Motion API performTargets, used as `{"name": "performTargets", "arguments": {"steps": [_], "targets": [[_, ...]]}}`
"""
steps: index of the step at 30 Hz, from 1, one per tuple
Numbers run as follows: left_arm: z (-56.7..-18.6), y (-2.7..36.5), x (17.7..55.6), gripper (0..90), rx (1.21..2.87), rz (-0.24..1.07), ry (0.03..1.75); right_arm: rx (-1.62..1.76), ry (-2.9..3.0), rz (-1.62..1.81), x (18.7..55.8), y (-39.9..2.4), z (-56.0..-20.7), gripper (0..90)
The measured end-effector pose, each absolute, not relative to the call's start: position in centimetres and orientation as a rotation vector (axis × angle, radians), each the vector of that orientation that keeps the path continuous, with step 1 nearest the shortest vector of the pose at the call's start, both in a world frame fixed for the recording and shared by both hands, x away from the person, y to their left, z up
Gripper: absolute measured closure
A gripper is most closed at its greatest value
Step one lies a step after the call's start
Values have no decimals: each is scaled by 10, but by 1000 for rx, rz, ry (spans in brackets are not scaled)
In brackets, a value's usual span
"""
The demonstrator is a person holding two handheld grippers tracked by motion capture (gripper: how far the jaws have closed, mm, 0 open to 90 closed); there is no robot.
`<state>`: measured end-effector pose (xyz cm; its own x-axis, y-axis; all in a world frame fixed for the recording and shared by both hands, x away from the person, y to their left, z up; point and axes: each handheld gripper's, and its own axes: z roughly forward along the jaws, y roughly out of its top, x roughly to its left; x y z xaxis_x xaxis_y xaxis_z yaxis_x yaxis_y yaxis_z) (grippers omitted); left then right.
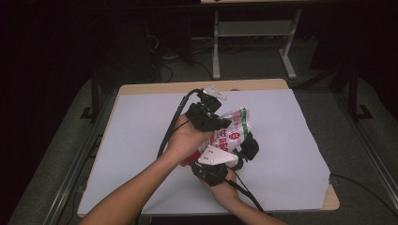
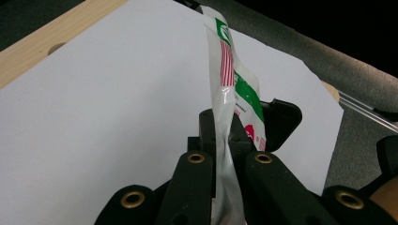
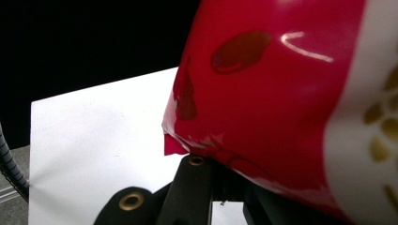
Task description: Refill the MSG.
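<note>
The bag (image 1: 233,129) is pinched by both hand-held grippers, left (image 1: 220,123) at 11 o'clock, right (image 1: 224,164) at 6; overpulling could tear it

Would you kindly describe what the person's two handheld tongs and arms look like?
Both tongs are matte black. The left tongs trail a thick black cable. The right tongs carry a grey three-cornered plate dotted with small holes, plus a thinner cable. Brass-ringed holes mark the black jaws. The forearms are bare, no sleeves visible.

White sheet (image 1: 141,154) over a wooden table (image 1: 197,87), grey metal frame (image 1: 253,28) behind.
</note>
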<state>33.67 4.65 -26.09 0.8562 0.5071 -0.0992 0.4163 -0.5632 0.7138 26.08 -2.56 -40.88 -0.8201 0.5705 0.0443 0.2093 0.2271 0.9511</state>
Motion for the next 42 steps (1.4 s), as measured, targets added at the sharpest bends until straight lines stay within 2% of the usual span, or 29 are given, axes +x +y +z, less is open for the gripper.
{"name": "performTargets", "arguments": {"steps": [42], "targets": [[-262,41,334,900,2246,165,666,720,2178,1644,262,-27,-407,900]]}}
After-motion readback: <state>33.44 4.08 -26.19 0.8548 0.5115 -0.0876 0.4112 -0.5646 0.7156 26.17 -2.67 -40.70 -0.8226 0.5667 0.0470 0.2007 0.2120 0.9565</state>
